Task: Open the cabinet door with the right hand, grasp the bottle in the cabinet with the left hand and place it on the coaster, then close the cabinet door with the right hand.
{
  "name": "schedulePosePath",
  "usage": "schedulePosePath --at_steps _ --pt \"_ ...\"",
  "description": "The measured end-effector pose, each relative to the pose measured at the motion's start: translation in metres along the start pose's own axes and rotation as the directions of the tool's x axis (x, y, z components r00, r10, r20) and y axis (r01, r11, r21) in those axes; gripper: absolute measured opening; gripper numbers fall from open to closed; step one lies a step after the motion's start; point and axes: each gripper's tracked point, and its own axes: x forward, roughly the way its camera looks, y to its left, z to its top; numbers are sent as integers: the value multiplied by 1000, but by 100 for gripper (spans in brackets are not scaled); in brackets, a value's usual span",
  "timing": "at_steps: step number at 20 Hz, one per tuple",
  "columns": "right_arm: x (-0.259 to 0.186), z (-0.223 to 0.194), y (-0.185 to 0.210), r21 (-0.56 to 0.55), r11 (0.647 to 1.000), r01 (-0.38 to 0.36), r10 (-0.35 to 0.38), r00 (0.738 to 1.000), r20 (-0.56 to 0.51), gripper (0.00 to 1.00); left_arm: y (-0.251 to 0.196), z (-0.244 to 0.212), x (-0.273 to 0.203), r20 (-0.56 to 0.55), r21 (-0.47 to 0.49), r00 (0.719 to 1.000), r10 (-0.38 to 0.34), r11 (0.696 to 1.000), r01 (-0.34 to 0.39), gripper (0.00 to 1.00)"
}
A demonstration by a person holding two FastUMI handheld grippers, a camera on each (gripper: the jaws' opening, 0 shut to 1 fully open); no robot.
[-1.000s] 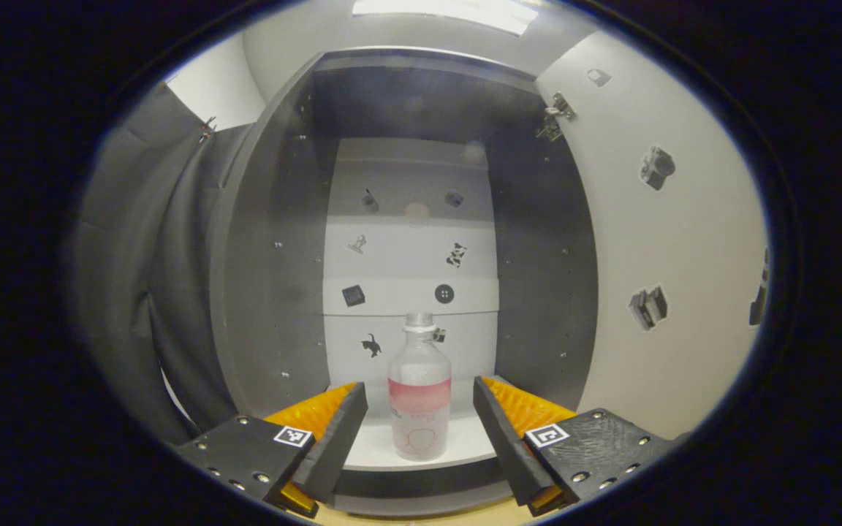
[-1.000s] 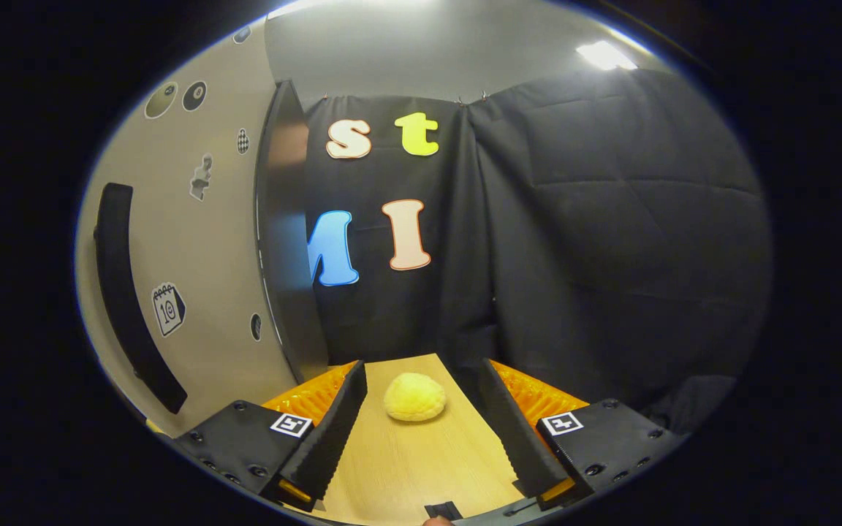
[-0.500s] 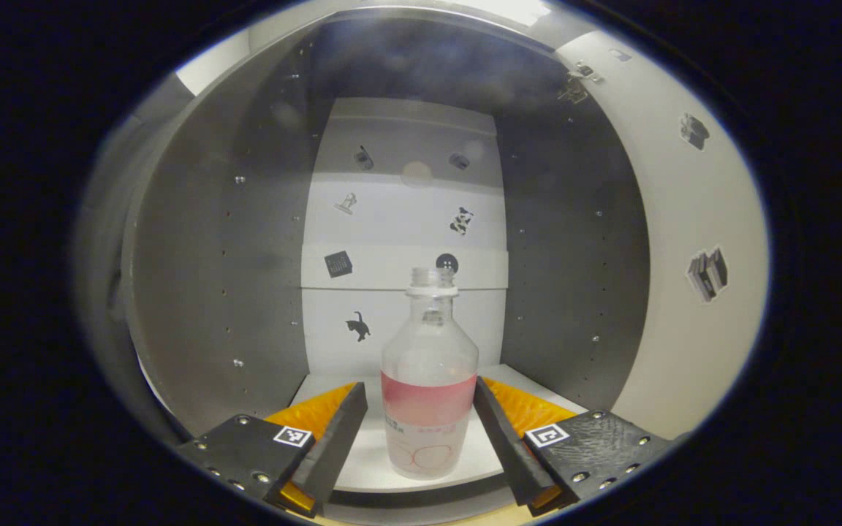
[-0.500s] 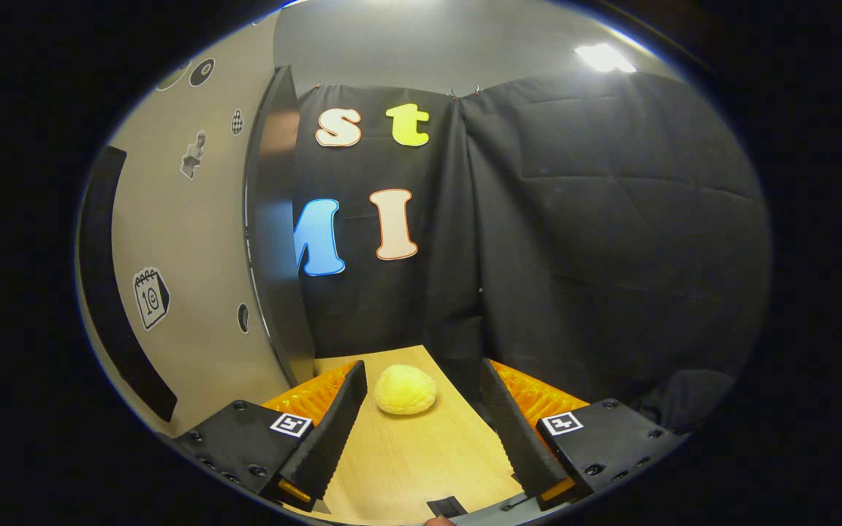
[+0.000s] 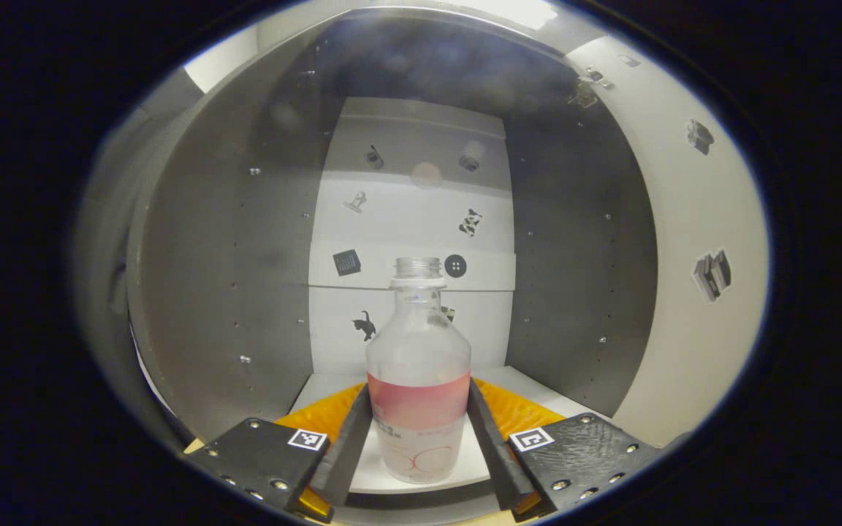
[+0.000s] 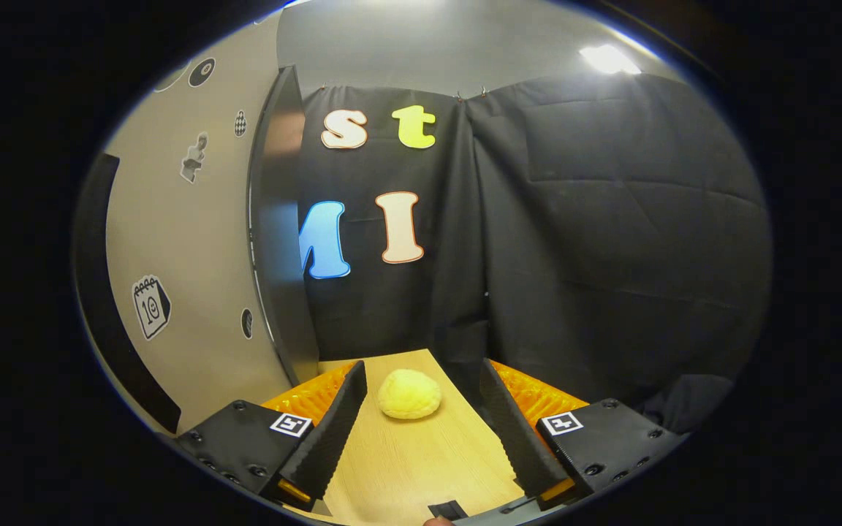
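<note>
Left tongs [image 5: 419,438] now closed, seemingly gripping one bottle [image 5: 419,365], right tongs [image 6: 419,431] open

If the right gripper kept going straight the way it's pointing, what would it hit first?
Probably the yellow lump on the table, lying just ahead between the open jaws of the right gripper; behind it hangs the cloth wall.

Left hand-held gripper [image 5: 419,431] moved forward into the cabinet [image 5: 224,241], bottle [image 5: 418,380] now larger and between its fingers, fingers [image 5: 350,446] narrowed from wide apart to touching the bottle's sides, right hand-held gripper [image 6: 421,427] view shifted slightly
</note>
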Motion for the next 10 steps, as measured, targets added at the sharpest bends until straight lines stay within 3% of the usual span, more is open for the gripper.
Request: schedulePosePath --at_steps 10 --pt "-1 0 1 -25 995 -94 94 996 -6 98 16 0 -79 35 15 997 67 998 -67 73"
